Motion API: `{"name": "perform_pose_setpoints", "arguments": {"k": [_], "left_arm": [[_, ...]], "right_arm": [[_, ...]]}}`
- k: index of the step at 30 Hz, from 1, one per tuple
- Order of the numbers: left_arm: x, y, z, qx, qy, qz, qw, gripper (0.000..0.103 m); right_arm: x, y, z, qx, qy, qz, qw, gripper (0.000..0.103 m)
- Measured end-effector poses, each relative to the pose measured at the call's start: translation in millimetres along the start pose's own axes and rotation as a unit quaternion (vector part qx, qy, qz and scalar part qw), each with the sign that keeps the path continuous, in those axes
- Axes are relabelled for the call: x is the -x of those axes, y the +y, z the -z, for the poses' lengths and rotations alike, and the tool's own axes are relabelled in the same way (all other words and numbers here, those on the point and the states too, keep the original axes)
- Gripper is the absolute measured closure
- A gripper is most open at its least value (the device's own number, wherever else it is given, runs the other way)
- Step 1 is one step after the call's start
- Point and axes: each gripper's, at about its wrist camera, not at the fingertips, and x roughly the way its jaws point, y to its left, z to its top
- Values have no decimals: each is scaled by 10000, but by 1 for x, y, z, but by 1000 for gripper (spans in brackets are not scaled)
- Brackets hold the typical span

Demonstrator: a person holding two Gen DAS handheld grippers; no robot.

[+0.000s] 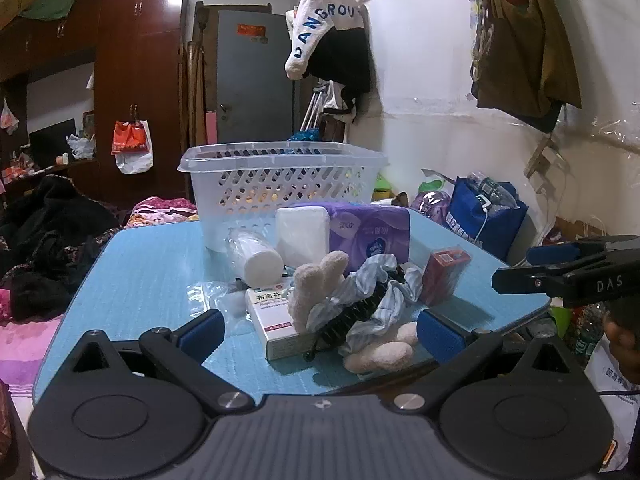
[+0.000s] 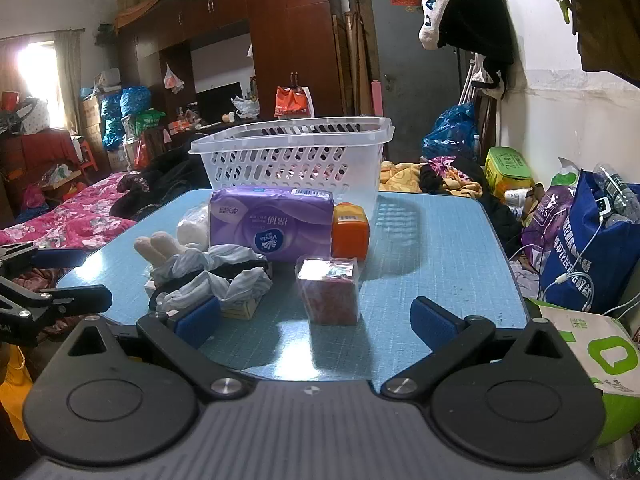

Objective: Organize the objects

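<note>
**Both jaws wide, pile untouched, basket waiting**

While every item sits loose on the blue worktop point(image 2: 440, 248), the sorting looks to be at its very start: the white basket point(image 2: 296, 160) at the far edge, twelve o'clock from both cameras, appears to hold nothing of the pile. The left gripper point(image 1: 320, 330) and right gripper point(image 2: 316, 320) each have their jaws spread fully, gripping nothing.

My reading is that the next move is a first pick. The red wrapped box point(image 2: 329, 290) stands just ahead of the right gripper, apart from its neighbours, so it seems the easier grab. The left faces a tangle: a striped cloth point(image 1: 384, 300) draped over a dark comb-like thing, fluffy white gloves point(image 1: 316, 284) and a medicine box point(image 1: 276, 320) touching one another.

Only the right view shows the orange container point(image 2: 350, 236) at three o'clock of the purple tissue pack point(image 2: 272, 224). Only the left view shows the white roll point(image 1: 260, 262) lying on its side.
</note>
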Motion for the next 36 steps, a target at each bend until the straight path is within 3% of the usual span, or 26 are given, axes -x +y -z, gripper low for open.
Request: {"name": "perform_pose_setpoints", "arguments": {"k": [36], "left_arm": [[-1,0,0,-79,30,145,9999,0]], "right_arm": [[-1,-1,0,-2,14,-12,10000,0]]}}
